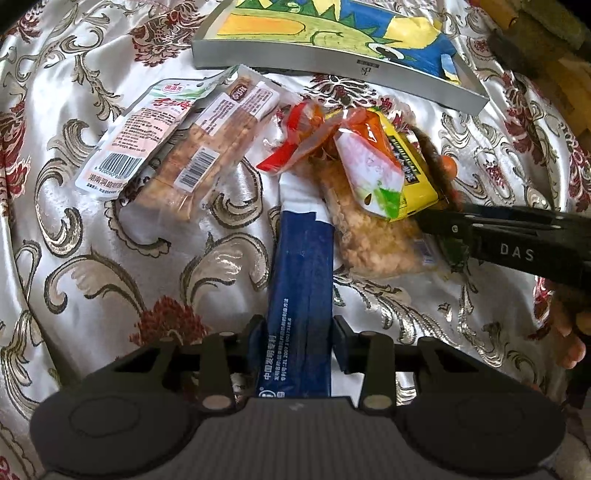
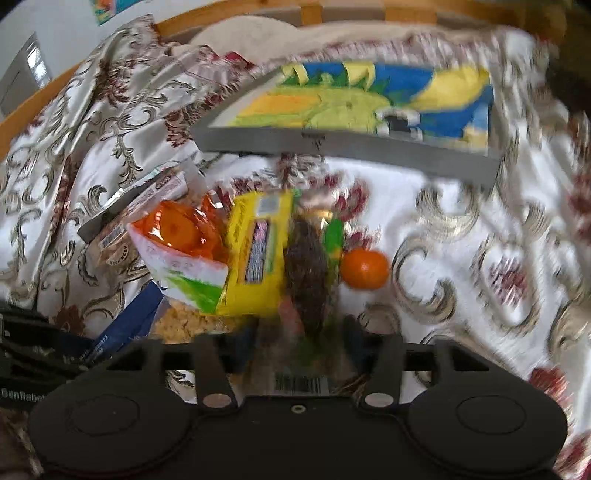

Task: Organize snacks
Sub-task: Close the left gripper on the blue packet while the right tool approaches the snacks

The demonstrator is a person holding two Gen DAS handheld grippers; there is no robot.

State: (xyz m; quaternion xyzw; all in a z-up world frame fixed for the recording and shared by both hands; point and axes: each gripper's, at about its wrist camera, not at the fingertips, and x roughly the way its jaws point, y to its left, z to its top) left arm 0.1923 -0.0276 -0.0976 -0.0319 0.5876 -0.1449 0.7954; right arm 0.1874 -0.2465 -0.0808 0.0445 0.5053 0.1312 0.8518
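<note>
My left gripper (image 1: 300, 326) is shut on a long blue snack packet (image 1: 301, 280) that points toward a pile of snacks. The pile holds a yellow packet (image 1: 413, 173), an orange-and-white packet (image 1: 369, 162), a red wrapper (image 1: 295, 140) and a clear bag of golden puffed snack (image 1: 365, 236). Two clear biscuit packets (image 1: 192, 147) lie to the left. My right gripper (image 2: 301, 328) is shut on a clear packet with a dark brown snack (image 2: 306, 273), beside the yellow packet (image 2: 255, 254). It enters the left wrist view from the right (image 1: 436, 218). The right wrist view is blurred.
A grey box with a colourful drawing inside (image 1: 332, 62) lies behind the pile on the patterned satin cloth (image 1: 110, 258). A small orange fruit (image 2: 364, 269) sits right of the pile. A wooden frame (image 2: 406, 14) edges the back.
</note>
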